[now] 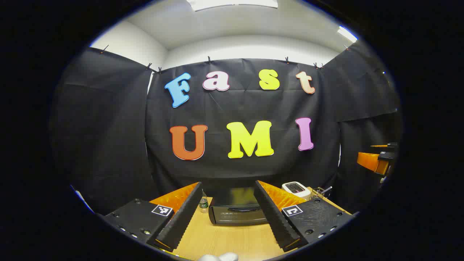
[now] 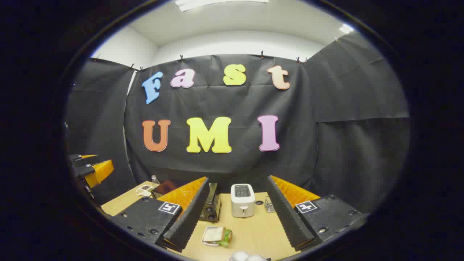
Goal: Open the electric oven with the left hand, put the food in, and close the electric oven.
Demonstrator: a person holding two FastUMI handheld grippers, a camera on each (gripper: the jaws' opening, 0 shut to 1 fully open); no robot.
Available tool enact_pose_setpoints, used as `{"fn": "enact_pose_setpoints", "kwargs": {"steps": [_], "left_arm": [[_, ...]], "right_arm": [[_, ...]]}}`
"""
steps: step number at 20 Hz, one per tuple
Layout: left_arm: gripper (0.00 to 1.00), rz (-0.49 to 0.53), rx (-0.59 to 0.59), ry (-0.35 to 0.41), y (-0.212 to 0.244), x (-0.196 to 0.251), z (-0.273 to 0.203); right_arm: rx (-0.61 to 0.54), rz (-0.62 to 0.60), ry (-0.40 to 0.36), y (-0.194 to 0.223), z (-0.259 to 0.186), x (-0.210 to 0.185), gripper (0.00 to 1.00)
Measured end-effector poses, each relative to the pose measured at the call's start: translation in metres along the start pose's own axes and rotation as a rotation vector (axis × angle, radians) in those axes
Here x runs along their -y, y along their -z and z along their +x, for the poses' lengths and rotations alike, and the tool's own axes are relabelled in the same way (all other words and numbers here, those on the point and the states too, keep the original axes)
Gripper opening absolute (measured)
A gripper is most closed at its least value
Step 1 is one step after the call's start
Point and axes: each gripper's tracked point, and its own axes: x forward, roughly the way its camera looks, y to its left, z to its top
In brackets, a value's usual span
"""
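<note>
The left gripper (image 1: 227, 214) hangs wide open and empty before the closed electric oven (image 1: 237, 214), so opening looks not yet begun. The right gripper (image 2: 237, 217), equally agape and empty, hovers above the sandwich (image 2: 216, 235) on the table (image 2: 253, 232). Next, the left fingers likely must reach the oven's door handle (image 1: 239, 208).

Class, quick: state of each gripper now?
Left gripper: open, holding nothing, facing the oven.
Right gripper: open, holding nothing, above the sandwich.

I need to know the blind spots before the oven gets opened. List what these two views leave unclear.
- Oven, right gripper view: mostly hidden behind the right gripper's finger.
- Oven controls, left gripper view: covered by the left gripper's finger.
- White objects, right gripper view: cut off by the bottom edge.
- Sandwich filling: too small.
</note>
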Motion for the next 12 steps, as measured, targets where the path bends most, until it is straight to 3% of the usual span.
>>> {"fn": "enact_pose_setpoints", "kwargs": {"steps": [1, 2, 5, 6, 7, 10, 11, 12], "left_arm": [[0.94, 0.001, -0.006, 0.0, 0.003, 0.002, 0.001], [0.94, 0.005, -0.009, -0.002, 0.004, 0.002, 0.003], [0.94, 0.0, -0.015, 0.0, 0.008, 0.005, 0.008], [0.94, -0.004, -0.013, -0.001, 0.008, 0.006, 0.01], [0.94, -0.007, -0.015, 0.0, 0.009, 0.006, 0.012], [0.94, -0.01, -0.017, -0.001, 0.01, 0.008, 0.019], [0.94, -0.009, -0.016, -0.003, 0.012, 0.009, 0.023], [0.94, -0.008, -0.017, -0.005, 0.013, 0.009, 0.026]], "right_arm": [[-0.001, -0.001, -0.003, 0.0, 0.0, -0.001, 1.0], [-0.001, -0.002, -0.005, 0.001, 0.002, 0.0, 0.9], [0.003, -0.011, -0.003, -0.003, 0.003, 0.002, 0.9], [0.007, -0.013, 0.0, -0.004, 0.005, 0.004, 1.0], [0.009, -0.015, 0.002, -0.006, 0.005, 0.007, 0.9], [0.021, -0.017, 0.004, -0.009, 0.006, 0.009, 0.9], [0.024, -0.019, 0.004, -0.01, 0.007, 0.01, 1.0], [0.022, -0.023, 0.003, -0.01, 0.008, 0.01, 0.9]]}}
